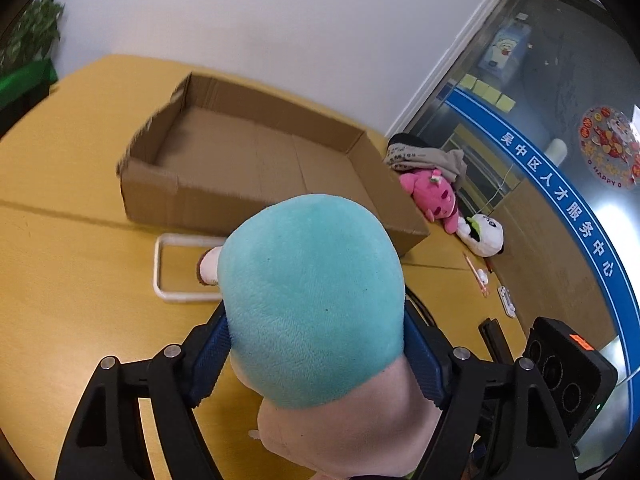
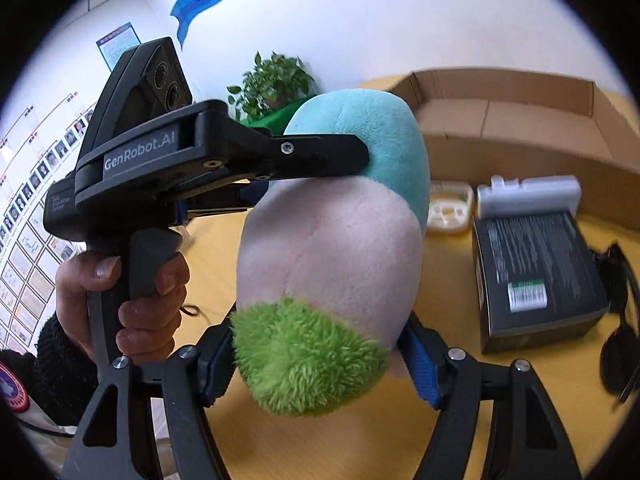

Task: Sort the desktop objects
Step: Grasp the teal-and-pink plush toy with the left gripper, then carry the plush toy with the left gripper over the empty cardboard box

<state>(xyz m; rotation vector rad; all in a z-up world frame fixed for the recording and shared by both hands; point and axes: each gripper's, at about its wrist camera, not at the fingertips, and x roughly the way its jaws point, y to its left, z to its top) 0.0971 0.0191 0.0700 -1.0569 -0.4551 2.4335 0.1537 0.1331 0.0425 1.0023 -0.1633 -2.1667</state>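
A plush toy (image 1: 312,300) with a teal top, a pale pink body and a fuzzy green end (image 2: 304,360) hangs above the yellow table (image 1: 60,280). My left gripper (image 1: 316,344) is shut on its teal part, blue pads pressing both sides. One black finger (image 2: 320,154) of it lies across the toy in the right wrist view, with a hand (image 2: 132,296) on its handle. My right gripper (image 2: 320,364) is shut on the green end. An open cardboard box (image 1: 256,148) lies just beyond.
A pink plush (image 1: 434,196) and a white plush (image 1: 482,234) lie right of the box. A white frame (image 1: 160,272) lies in front of it. A black carton (image 2: 536,276), a white case (image 2: 528,194) and sunglasses (image 2: 624,340) sit on the table.
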